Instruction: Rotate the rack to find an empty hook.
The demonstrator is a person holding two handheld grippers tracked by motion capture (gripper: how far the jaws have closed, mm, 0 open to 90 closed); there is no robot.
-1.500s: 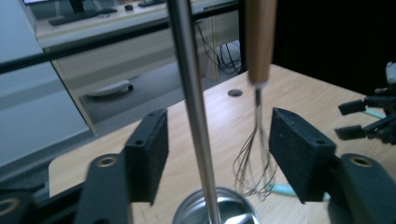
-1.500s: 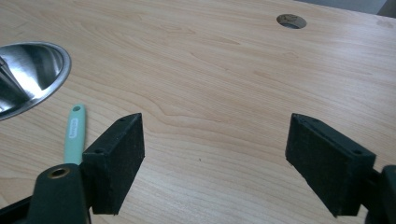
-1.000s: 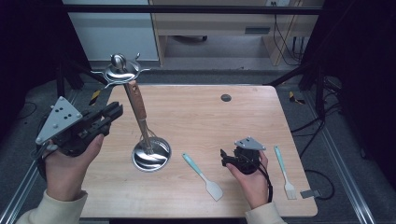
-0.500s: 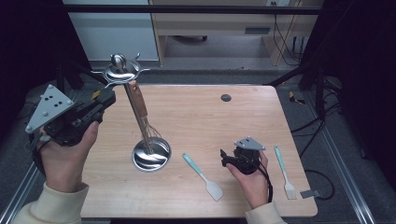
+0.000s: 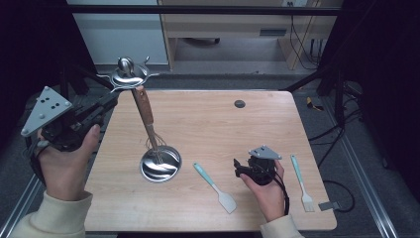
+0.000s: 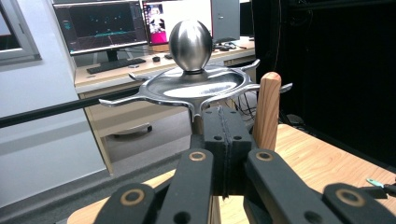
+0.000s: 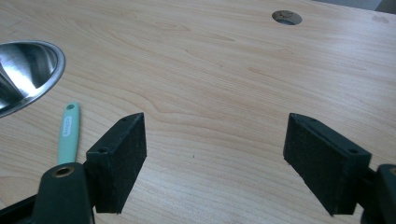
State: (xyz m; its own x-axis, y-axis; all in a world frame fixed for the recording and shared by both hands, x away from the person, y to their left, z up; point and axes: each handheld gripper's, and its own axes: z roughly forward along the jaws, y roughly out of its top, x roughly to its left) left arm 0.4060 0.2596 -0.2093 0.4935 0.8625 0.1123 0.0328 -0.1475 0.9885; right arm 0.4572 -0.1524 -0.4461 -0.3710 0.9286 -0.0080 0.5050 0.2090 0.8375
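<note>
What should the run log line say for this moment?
left gripper: shut, at rack | whisk: leaning in rack | right gripper: open, empty | spatula, fork: on table

Glossy metal rack (image 6: 196,86) — smooth wooden whisk handle (image 6: 266,109), matt wood table (image 5: 208,124).

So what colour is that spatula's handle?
Pale teal, on the spatula; the high view shows it best.

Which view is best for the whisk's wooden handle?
High view: the wooden handle shows full length, leaning from the rack top down to the round base. Left gripper view catches its upper end beside the shut left gripper.
</note>
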